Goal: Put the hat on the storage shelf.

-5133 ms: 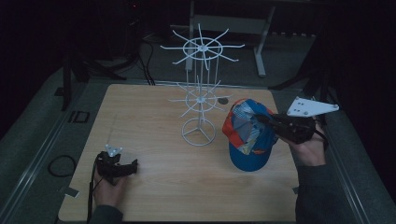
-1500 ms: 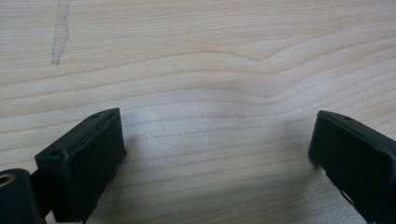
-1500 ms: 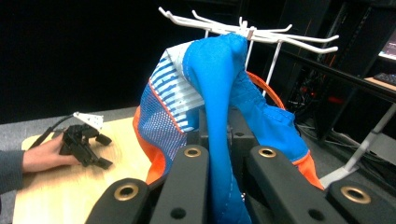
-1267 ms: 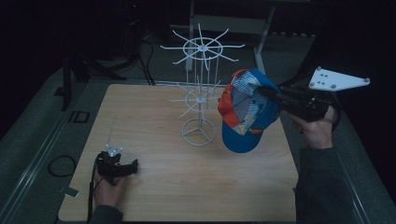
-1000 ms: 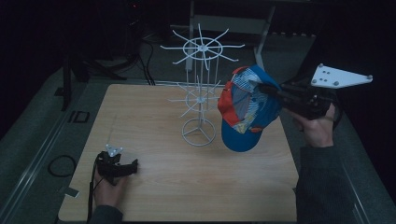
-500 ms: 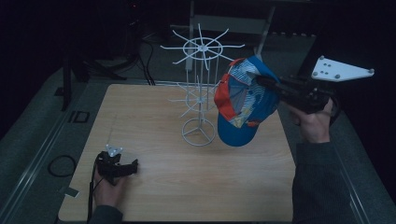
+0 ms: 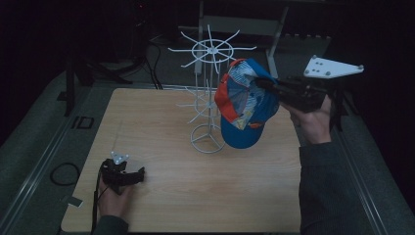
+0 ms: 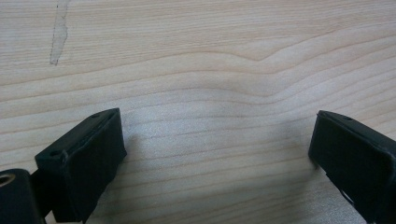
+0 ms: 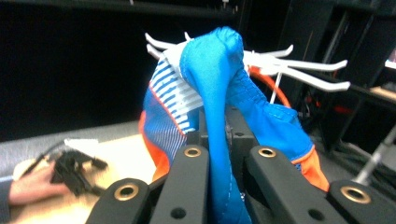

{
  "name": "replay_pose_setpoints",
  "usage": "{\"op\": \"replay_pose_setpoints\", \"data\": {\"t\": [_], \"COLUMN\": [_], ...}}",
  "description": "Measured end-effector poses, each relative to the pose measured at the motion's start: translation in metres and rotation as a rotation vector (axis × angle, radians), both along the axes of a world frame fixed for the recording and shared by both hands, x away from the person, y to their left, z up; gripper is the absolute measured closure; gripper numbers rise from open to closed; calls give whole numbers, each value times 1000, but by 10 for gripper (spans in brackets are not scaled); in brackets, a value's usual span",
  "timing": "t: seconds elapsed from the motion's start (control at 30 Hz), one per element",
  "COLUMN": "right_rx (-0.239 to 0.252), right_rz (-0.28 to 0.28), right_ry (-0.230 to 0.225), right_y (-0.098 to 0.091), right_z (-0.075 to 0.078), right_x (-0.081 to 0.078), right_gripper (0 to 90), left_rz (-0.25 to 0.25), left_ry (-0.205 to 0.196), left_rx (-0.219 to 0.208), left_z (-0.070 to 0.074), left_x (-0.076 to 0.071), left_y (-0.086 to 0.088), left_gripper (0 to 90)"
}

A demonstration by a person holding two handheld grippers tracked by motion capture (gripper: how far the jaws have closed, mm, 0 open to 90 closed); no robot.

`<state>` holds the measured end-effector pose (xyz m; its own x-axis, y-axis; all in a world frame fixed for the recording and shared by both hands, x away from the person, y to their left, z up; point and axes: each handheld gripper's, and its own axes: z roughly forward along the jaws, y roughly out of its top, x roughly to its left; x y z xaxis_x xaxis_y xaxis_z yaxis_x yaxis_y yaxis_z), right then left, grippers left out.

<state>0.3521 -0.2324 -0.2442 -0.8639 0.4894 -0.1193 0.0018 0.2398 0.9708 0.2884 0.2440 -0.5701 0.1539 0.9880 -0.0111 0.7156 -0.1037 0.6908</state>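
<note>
A blue cap [image 7: 247,105] with an orange trim and a striped panel hangs in the air, pinched by its crown in my right gripper [image 7: 266,84]. The cap sits just right of the white wire rack [image 7: 208,73], close to its upper ring of prongs. In the right gripper view the blue fabric [image 9: 219,107] is squeezed between the two black jaws, with white prongs [image 9: 303,70] just behind it. My left gripper [image 7: 139,175] lies on the wooden table [image 7: 161,112] near its front left corner, held by a hand. Its black pads [image 8: 88,158] stand wide apart over bare wood.
The rack's round wire base [image 7: 208,139] stands on the table's middle back, with a lower ring of prongs [image 7: 198,105] above it. Dark floor, cables [image 7: 63,174] and a metal frame [image 7: 274,29] surround the table.
My right gripper has carried the cap up and leftward, from low beside the rack's base to the level of the top prongs. The left gripper has stayed still.
</note>
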Motion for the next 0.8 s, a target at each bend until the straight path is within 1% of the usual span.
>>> {"op": "replay_pose_setpoints", "data": {"t": [0.03, 0.07, 0.13, 0.17, 0.23, 0.27, 0.37, 0.4, 0.43, 0.5, 0.53, 0.7, 0.8], "right_rx": [0, -15, -28, -36, -58, -61, -57, -51, -51, -53, -65, -66, -65], "right_rz": [0, -9, -18, -30, -58, -67, -95, -105, -105, -112, -129, -147, -162], "right_ry": [0, 5, 10, 13, 6, 5, 13, 19, 19, 34, 43, 62, 80], "right_y": [0, 1, 2, 3, 3, 3, 0, -2, -2, -3, -5, -7, -11], "right_z": [0, -1, -3, -4, -4, -5, -5, -7, -7, -9, -11, -17, -22], "right_x": [0, 1, 1, 1, -1, -1, -3, -3, -3, -3, -2, -2, 0], "right_gripper": [886, 868, 716, 665, 576, 531, 427, 366, 366, 323, 295, 275, 273], "left_rz": [0, 0, 1, 0, 0, 0, 1, 1, 0, 0, 0, 1, 1], "left_ry": [0, 0, 0, 0, 0, 0, 0, 0, 0, 0, 0, -2, -1], "left_rx": [0, -1, -1, 0, -1, 0, -1, 0, 0, 0, 0, 0, 1], "left_z": [0, 0, 0, 0, 0, 0, 0, 0, 0, 0, 0, 0, 0], "left_x": [0, 0, 0, 0, 0, 0, 0, 0, 0, 0, 0, 1, 1], "left_y": [0, 0, 0, 0, 0, 0, 0, 0, 0, 0, 0, -1, -1], "left_gripper": [40, 40, 40, 40, 40, 40, 40, 40, 40, 40, 40, 39, 39]}}
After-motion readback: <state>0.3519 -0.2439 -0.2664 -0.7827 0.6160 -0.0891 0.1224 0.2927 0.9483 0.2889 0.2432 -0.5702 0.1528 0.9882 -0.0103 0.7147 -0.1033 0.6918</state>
